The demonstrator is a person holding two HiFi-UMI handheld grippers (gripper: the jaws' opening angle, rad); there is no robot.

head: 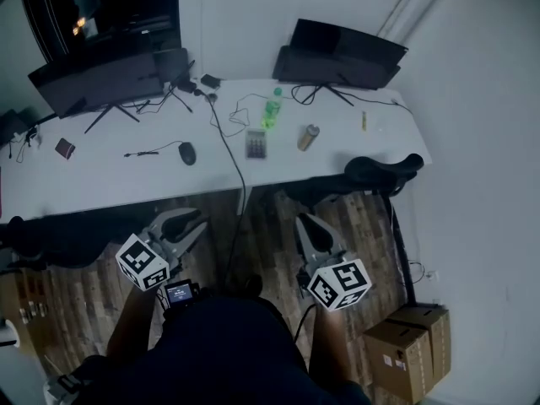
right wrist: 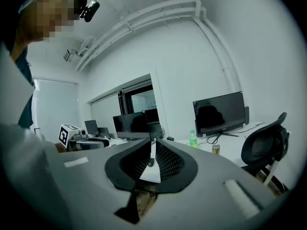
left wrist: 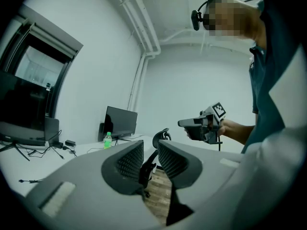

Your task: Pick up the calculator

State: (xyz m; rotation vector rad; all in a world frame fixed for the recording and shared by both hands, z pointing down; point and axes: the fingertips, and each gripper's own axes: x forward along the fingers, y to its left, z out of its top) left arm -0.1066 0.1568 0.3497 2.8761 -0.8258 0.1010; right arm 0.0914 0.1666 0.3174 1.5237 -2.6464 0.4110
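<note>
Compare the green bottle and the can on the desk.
The bottle is bright green; the can is dull tan. In the right gripper view the bottle stands taller than the can. The bottle sits just behind the calculator; the can sits to the calculator's right, nearer the front edge. Both stand upright on the white desk.

The person wore a dark teal short-sleeved top (left wrist: 271,71), while the grey left hand-held gripper (head: 192,224) and right hand-held gripper (head: 308,224), low in the frame, each carried a white cube (head: 142,261) printed with black square markers.
</note>
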